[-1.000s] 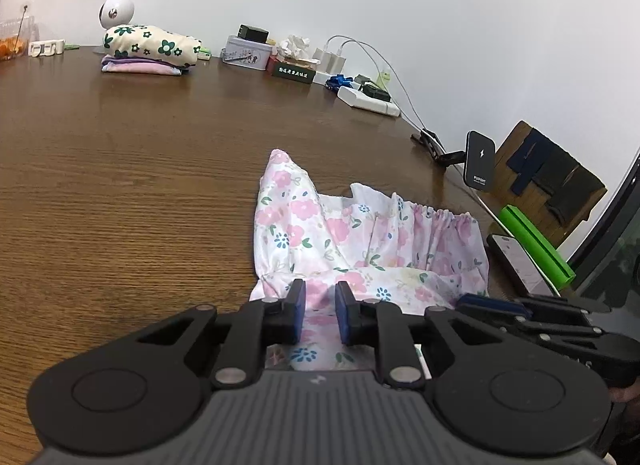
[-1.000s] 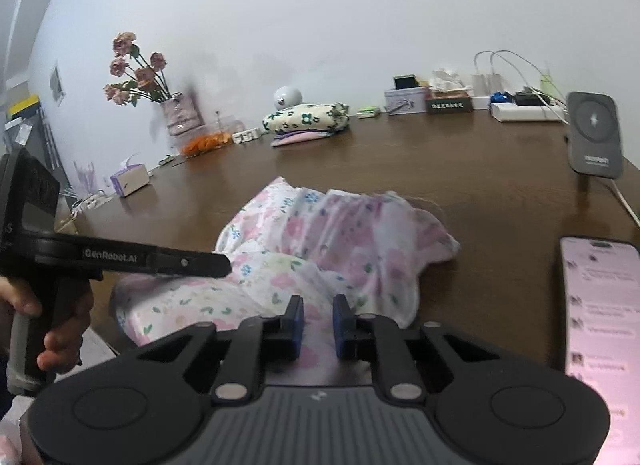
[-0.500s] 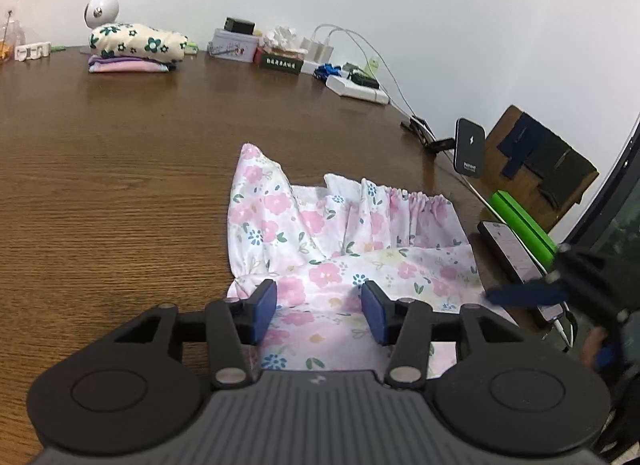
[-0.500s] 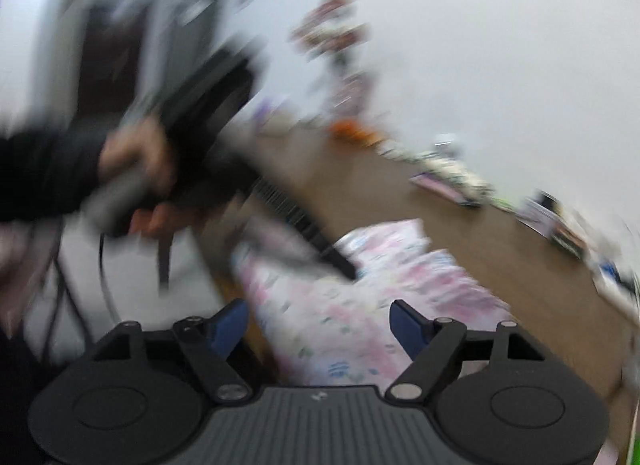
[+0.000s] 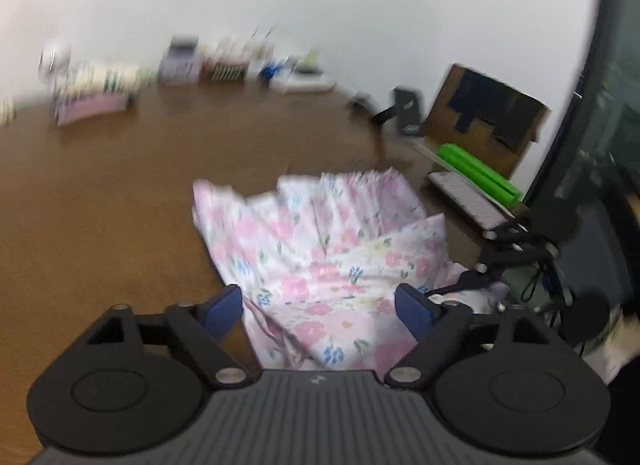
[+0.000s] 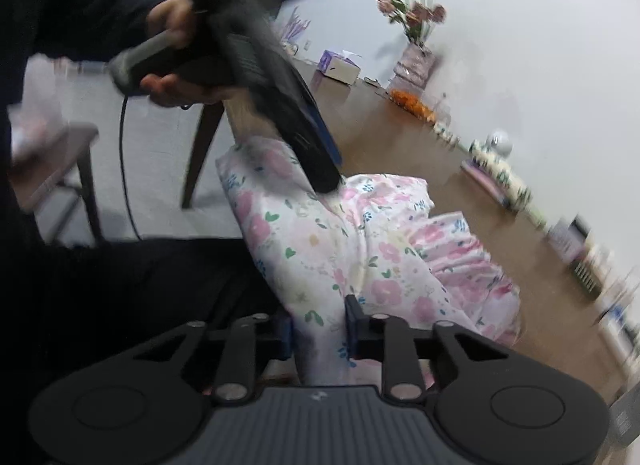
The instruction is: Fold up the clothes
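The floral garment (image 5: pixel 320 249) lies on the desk (image 5: pixel 100 205), straight ahead of the wide left claw (image 5: pixel 319 310); the right claw (image 6: pixel 318 329) pinches its near edge.

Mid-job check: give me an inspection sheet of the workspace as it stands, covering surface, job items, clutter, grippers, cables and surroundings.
Surface: brown wooden table.
Job's things: floral garment bunched at the near edge; folded clothes stacked at the far side.
Clutter: phone, green box, tissue box, vase of flowers, blurred boxes by the wall.
Grippers: left gripper open over the garment; right gripper shut on a fold of it.
Cables: black cable hanging from the left gripper's handle.
Surroundings: white wall, chair.
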